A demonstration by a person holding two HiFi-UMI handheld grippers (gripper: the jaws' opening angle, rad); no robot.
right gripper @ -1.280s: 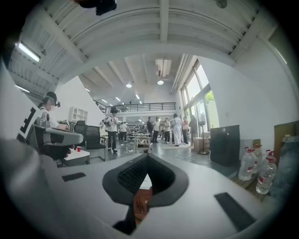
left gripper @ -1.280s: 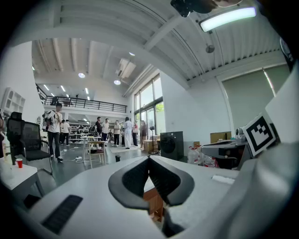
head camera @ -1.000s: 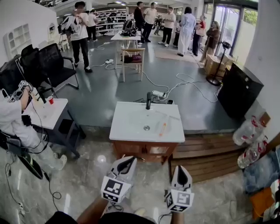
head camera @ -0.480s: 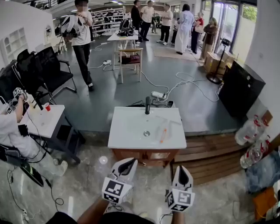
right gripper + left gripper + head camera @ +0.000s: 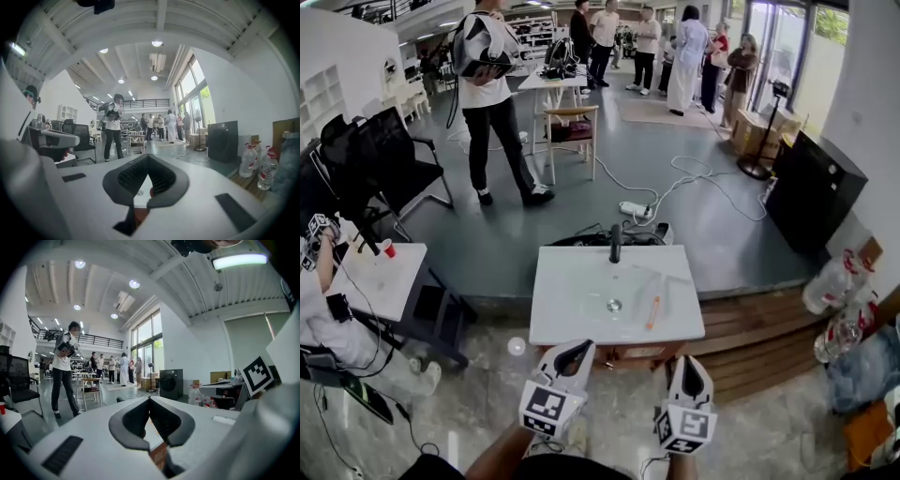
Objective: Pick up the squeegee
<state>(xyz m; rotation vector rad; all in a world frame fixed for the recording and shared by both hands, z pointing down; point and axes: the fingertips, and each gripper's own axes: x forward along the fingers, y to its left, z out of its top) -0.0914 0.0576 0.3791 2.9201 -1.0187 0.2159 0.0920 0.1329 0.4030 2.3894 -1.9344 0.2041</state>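
Progress so far is nil, with nothing grasped. The slim orange-handled squeegee [image 5: 652, 311] lies flat on the white basin-topped desk [image 5: 567, 323], in the right half of its shallow bowl. Nothing touches or covers it (its blade end is too small to make out from the head view).

Both claws hang short of the desk's near edge, clear of the desk and well apart from the squeegee. The left claw [image 5: 578, 349] is closed, its dark pads meeting at the tips with nothing between them. The right claw [image 5: 690, 367] is closed and empty too, and points toward the desk's right half.

By my reading, the whole pick is yet to do. A claw has to be carried over the desk's near edge (the right one looks better placed) and opened. It then has to come down so its pads straddle the thin handle, close on it, and lift it off the desk. The handle lies low against the bowl, so the pads will probably have to come close to the surface to catch it.
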